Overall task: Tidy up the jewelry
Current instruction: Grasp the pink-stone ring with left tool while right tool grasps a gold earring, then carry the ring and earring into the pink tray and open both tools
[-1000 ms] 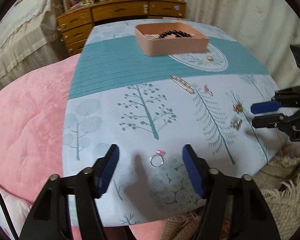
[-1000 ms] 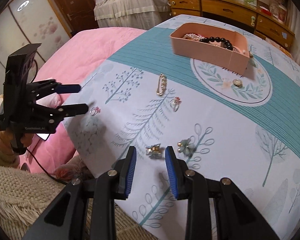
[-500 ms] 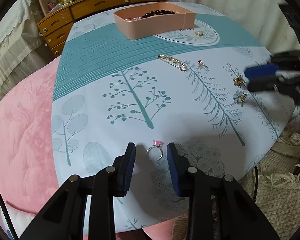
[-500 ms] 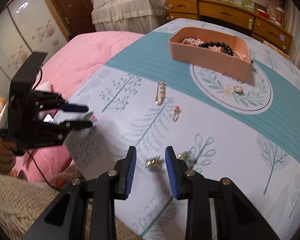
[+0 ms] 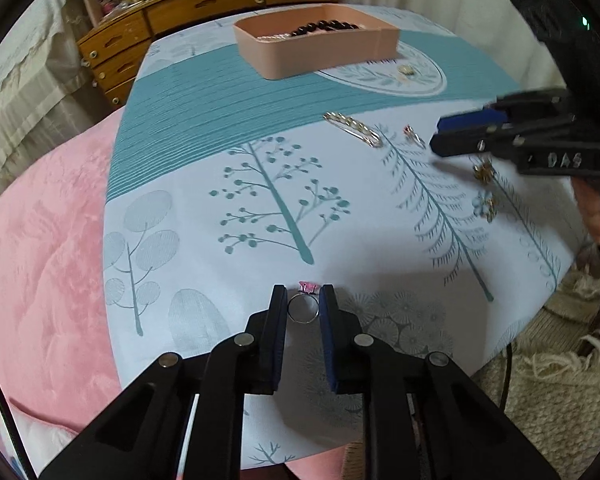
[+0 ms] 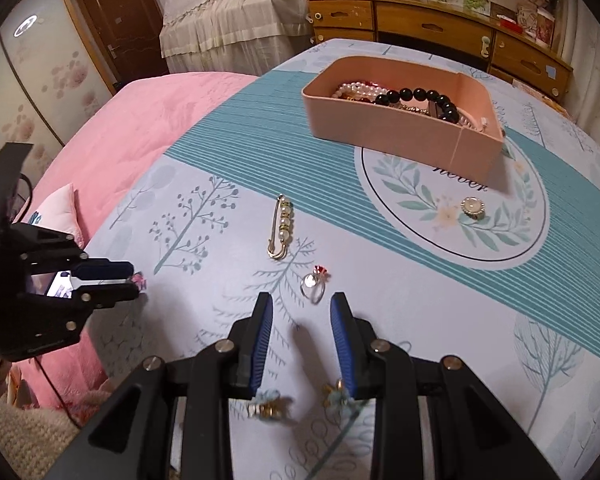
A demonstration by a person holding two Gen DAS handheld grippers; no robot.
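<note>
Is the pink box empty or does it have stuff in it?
Not empty. The pink box already holds a black bead bracelet and a pearl strand; whatever lies beneath them is hidden.

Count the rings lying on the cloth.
2. A pink-stoned ring sits between the left gripper pads, which have just been closing. A red-stoned ring lies ahead of the right gripper. The box may hide more.
</note>
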